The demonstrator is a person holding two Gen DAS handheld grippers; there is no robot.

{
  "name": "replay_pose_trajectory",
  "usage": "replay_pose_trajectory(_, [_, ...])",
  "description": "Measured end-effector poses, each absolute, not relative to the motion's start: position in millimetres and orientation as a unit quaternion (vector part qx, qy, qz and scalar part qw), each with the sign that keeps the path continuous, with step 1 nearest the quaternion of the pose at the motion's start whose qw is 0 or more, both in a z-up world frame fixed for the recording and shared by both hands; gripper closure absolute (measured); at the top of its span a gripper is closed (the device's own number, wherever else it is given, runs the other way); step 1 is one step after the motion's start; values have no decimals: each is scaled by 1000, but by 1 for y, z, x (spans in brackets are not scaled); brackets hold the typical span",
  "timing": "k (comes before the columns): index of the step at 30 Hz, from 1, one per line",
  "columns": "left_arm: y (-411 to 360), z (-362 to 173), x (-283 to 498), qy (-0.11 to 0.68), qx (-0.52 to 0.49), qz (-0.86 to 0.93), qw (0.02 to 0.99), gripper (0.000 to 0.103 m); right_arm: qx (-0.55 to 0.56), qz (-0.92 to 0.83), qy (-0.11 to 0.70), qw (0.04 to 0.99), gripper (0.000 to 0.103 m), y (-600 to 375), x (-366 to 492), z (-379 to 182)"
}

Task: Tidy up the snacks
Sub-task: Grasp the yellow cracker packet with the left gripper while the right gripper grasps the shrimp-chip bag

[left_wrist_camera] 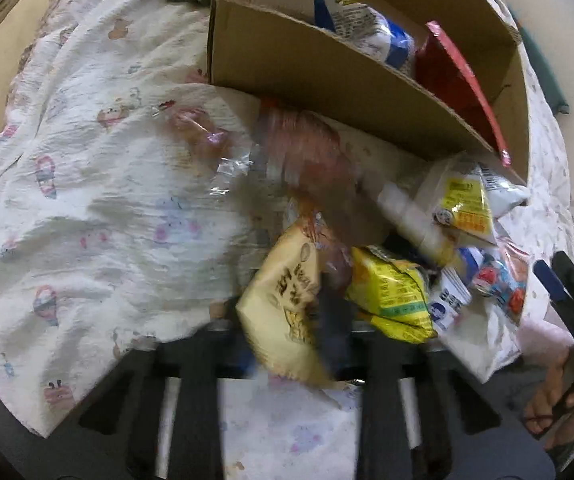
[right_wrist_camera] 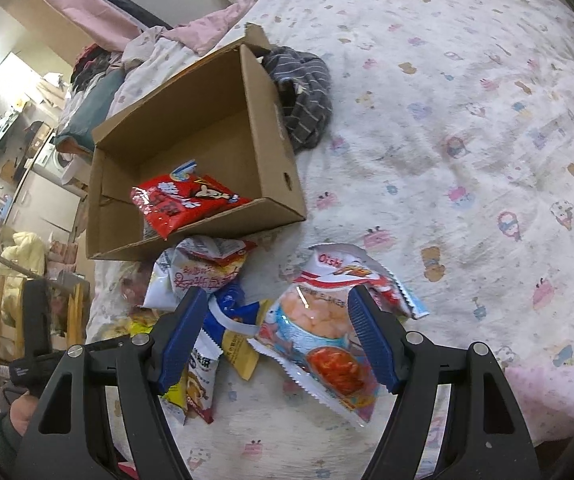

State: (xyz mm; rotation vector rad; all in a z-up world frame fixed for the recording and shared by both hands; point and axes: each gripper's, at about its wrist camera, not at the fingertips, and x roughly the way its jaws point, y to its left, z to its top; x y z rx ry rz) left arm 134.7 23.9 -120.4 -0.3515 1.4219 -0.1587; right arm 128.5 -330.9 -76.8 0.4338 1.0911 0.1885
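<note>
My left gripper [left_wrist_camera: 321, 316] is blurred and points down into the snack pile, shut on a cream-yellow snack bag [left_wrist_camera: 283, 304] that stands up between its fingers. Beside it lie a bright yellow bag [left_wrist_camera: 391, 296] and a white bag with a yellow label [left_wrist_camera: 463, 200]. The open cardboard box [left_wrist_camera: 307, 68] behind the pile holds a red bag [left_wrist_camera: 459, 68] and a blue-and-white bag [left_wrist_camera: 363, 28]. In the right wrist view my right gripper [right_wrist_camera: 277, 292] stands open over a clear-fronted shrimp-chip bag [right_wrist_camera: 319, 332], which lies flat on the bed. The box [right_wrist_camera: 267, 120] with its red bag [right_wrist_camera: 183, 200] sits beyond.
Everything rests on a bed with a white cartoon-print sheet [right_wrist_camera: 467, 160]. A grey striped garment [right_wrist_camera: 303, 92] lies against the box's far corner. Pink bedding [right_wrist_camera: 215, 28] is heaped behind the box. More snack bags [right_wrist_camera: 203, 272] are piled at the box's front wall.
</note>
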Motion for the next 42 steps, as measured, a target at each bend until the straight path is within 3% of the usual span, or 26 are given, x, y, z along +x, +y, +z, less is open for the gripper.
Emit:
replay_pose_trajectory(2, [25, -111, 128, 638, -150, -74, 752, 99, 208, 87, 512, 829, 28, -334, 128, -76])
replay_pose_trajectory(11, [33, -50, 84, 555, -87, -72, 824, 99, 233, 81, 506, 827, 28, -344, 125, -73])
replay_pose_trajectory(16, [32, -29, 85, 508, -66, -48, 858, 99, 240, 60, 510, 824, 13, -352, 120, -75])
replay_pose_trajectory(26, [26, -19, 90, 488, -72, -67, 867, 99, 281, 45, 608, 742, 13, -352, 132, -131])
replay_pose_trajectory(29, [27, -20, 90, 488, -74, -67, 867, 99, 268, 38, 621, 735, 24, -345, 142, -142])
replay_pose_trajectory(34, [29, -20, 88, 483, -75, -67, 870, 99, 236, 31, 612, 754, 51, -341, 146, -137])
replay_pose_trajectory(37, [30, -19, 87, 479, -76, -68, 872, 99, 214, 56, 586, 779, 58, -334, 140, -118])
replay_pose_trajectory(42, [28, -18, 87, 475, -76, -68, 874, 99, 227, 81, 532, 812, 60, -341, 124, -89])
